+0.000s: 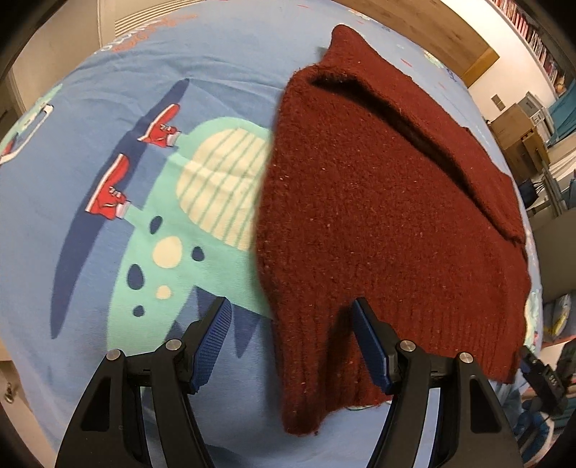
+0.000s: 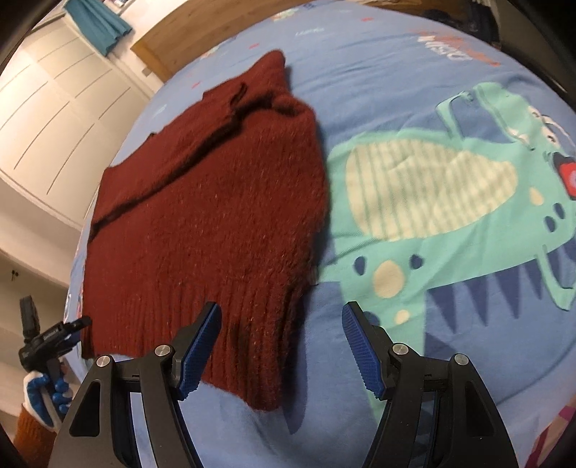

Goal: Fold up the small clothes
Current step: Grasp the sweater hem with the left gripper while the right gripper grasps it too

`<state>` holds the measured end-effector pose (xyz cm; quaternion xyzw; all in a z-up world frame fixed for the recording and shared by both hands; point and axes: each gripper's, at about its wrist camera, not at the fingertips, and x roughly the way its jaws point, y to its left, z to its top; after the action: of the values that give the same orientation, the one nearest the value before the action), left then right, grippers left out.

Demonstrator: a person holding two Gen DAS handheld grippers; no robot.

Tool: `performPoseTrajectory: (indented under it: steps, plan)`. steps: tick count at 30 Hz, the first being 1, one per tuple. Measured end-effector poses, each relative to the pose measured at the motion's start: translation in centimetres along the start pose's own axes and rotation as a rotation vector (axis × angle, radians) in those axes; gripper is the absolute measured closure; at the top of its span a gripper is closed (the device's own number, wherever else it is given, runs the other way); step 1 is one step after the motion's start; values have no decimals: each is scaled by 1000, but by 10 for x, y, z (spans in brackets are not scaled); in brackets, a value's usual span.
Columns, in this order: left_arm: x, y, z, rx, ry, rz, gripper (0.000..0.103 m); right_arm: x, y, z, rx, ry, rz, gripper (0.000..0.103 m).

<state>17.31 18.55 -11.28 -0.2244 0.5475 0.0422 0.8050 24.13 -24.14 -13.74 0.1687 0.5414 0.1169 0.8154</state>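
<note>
Between open fingers [image 1: 367, 345], sweater [image 1: 360, 201] hem

Black jaws, ribbed blue pads [image 1: 212, 342]

So the bed [image 1: 90, 90] is covered with a light blue sheet [image 2: 378, 54] printed with a big teal cartoon dinosaur [image 2: 450, 223]: cream striped belly, dark blue back spikes, red sneakers on its feet. There's some orange lettering near the far edge too, too blurry to read. Lying flat right on the sheet is a dark red knit sweater [image 1: 360, 216], ribbed hem toward the near edge, with one part folded over on top. It sits just beside the dinosaur and covers a bit of the print. A wooden headboard [image 2: 187, 32] runs along the far end.
</note>
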Motion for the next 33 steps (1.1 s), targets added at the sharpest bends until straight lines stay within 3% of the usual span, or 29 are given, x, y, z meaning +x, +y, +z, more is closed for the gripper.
performPoseTrajectory:
  steps: [7, 12, 18, 22, 24, 26, 33]
  plan:
    - [0, -2, -8, -3, 34, -147, 40, 9, 3, 2, -8, 27, 56, 32]
    - [-4, 4, -12, -16, 42, -214, 40, 16, 9, 0, -11, 48, 123, 42]
    - [-8, 27, -10, -97, 50, -326, 41, 25, 9, -3, 60, 55, 211, 52]
    - [-14, 45, -6, -156, 50, -361, 56, 27, 6, -3, 92, 59, 230, 61]
    - [-15, 50, -5, -168, 52, -364, 66, 27, 4, -4, 103, 65, 241, 76]
    - [-14, 53, -4, -175, 57, -366, 76, 29, 4, -4, 107, 77, 246, 82]
    - [-20, 62, -6, -183, 52, -339, 92, 28, 4, -4, 109, 83, 238, 88]
